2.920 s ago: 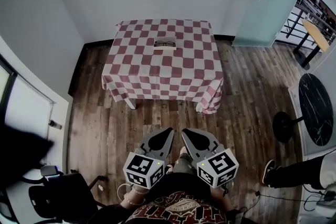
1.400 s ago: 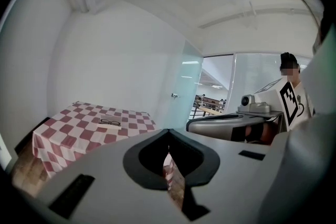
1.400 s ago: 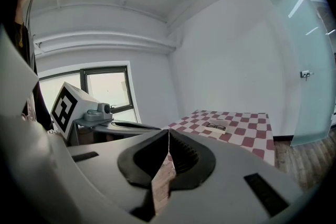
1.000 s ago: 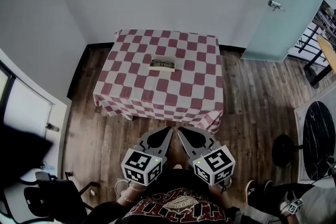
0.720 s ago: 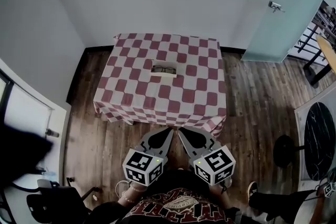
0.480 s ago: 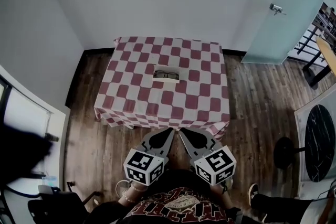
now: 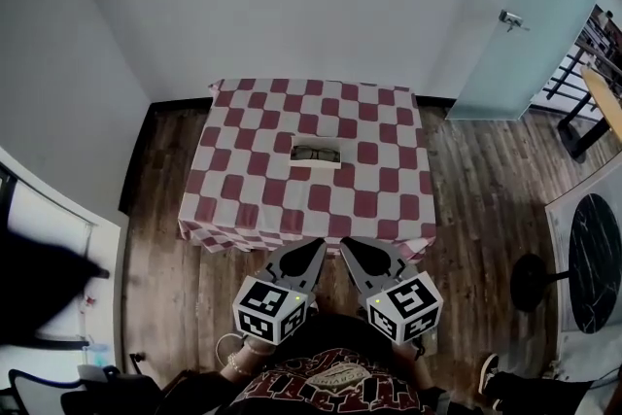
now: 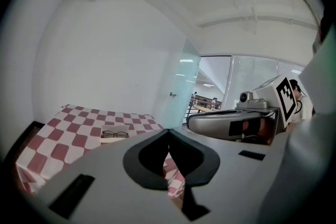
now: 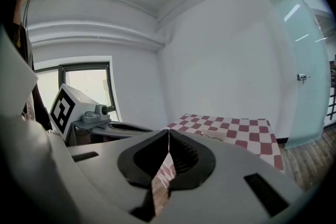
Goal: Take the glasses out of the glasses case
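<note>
Two jaw pairs were closed and empty: left hand-held gripper [image 7: 313,249] and right hand-held gripper [image 7: 348,247], at 6 o'clock. Glasses [image 7: 313,151] lay in the case [image 7: 317,162] mid-desk [image 7: 251,191], at 12 o'clock.

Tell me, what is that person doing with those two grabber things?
A person stands at the near edge of a table with a checked cloth, holding a left gripper and a right gripper. Both are shut and hold nothing. The glasses lie in the open glasses case in the middle of the cloth, with neither gripper near them yet.
</note>
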Available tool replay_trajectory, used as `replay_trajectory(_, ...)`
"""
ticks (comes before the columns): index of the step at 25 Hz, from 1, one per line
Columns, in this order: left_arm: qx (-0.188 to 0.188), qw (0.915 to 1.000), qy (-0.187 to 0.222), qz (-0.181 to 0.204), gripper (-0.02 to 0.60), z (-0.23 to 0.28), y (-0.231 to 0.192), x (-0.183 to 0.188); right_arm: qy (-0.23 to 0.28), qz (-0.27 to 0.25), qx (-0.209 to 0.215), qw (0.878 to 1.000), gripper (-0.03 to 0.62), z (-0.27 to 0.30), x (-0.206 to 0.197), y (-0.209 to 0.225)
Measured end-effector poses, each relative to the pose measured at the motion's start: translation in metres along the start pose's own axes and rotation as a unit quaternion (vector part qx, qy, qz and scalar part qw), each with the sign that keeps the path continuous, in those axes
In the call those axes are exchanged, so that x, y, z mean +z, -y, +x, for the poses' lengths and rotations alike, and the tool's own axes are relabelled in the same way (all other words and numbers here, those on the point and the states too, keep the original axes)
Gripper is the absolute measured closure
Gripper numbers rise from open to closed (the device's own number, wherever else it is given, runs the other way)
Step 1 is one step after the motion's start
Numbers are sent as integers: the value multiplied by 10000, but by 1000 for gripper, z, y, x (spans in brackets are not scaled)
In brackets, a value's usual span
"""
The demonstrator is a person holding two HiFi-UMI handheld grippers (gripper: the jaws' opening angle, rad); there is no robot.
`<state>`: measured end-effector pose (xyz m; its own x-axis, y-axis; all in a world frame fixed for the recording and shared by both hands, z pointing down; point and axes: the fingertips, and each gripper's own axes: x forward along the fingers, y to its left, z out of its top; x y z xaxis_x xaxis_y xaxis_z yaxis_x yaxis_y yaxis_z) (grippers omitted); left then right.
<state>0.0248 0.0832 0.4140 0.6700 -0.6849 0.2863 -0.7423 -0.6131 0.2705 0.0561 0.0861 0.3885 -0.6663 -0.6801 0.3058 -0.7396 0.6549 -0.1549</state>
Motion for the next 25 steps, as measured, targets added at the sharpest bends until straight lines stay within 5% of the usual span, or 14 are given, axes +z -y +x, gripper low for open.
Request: replay_trajectory(25,198,9993,-128,-292,572,58,-47,23,-260,-108,477,9985,574,64,23,48)
